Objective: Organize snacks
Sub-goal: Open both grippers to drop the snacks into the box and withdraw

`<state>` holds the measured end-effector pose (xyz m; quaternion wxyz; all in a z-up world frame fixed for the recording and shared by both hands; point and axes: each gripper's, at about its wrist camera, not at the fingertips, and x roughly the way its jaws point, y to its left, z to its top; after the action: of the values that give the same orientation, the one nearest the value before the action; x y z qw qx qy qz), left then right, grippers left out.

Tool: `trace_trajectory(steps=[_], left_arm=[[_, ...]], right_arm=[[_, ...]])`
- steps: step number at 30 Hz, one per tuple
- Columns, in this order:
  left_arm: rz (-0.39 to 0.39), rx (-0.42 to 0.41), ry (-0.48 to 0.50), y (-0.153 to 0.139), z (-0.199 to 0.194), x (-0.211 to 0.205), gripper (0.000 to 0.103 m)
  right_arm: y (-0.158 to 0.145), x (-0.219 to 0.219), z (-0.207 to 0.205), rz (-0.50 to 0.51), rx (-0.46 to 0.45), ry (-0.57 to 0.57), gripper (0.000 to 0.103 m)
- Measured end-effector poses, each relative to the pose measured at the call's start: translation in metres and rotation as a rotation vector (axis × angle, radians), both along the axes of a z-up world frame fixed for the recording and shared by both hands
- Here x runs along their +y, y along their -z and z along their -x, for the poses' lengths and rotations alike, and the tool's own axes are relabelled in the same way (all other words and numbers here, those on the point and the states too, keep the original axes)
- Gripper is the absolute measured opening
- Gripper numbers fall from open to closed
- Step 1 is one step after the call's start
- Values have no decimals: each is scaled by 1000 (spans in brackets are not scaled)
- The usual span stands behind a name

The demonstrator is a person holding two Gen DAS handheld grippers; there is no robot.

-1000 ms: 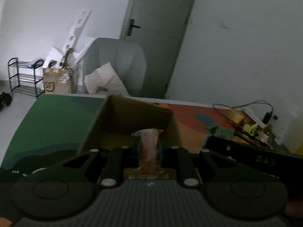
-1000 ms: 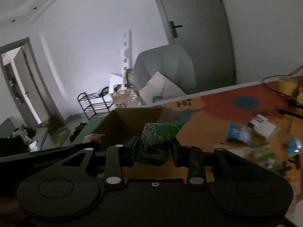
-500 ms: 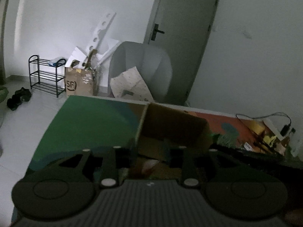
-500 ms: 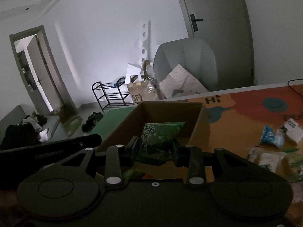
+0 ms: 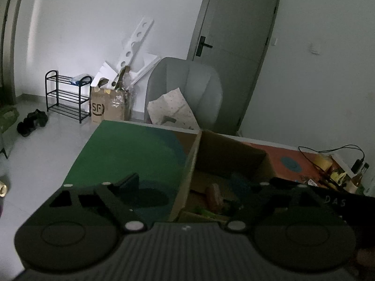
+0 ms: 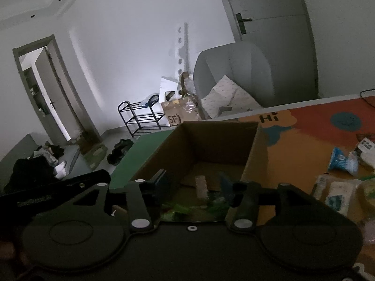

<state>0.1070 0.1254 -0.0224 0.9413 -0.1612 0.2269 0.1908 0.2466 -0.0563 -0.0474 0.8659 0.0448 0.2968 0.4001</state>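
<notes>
An open cardboard box (image 5: 225, 149) (image 6: 220, 138) stands on the colourful table mat. A brown snack bar (image 5: 214, 195) (image 6: 202, 186) lies inside it, with a green snack packet (image 6: 185, 209) beside it. My left gripper (image 5: 187, 185) is open and empty over the box's left wall. My right gripper (image 6: 194, 185) is open and empty above the near part of the box. Loose snack packets (image 6: 342, 161) lie on the mat at the right in the right wrist view.
A grey armchair (image 5: 187, 91) stands behind the table. A black shoe rack (image 5: 65, 96) and an SF cardboard box (image 5: 107, 107) are on the floor at the left. Cables and small bottles (image 5: 337, 171) sit at the table's far right.
Both grippers have opened. The brown bar left the left gripper and the green packet left the right gripper; both now lie in the box.
</notes>
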Motion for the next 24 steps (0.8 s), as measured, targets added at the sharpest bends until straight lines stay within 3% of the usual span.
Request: trace_trajectory(steps=[3, 24], left_arm=[[10, 0, 9, 0, 1, -2, 92], [-12, -2, 193, -4, -17, -66, 103]], right_arm=[[0, -7, -1, 9, -4, 15, 57], [-5, -103, 9, 15, -35, 207, 98]])
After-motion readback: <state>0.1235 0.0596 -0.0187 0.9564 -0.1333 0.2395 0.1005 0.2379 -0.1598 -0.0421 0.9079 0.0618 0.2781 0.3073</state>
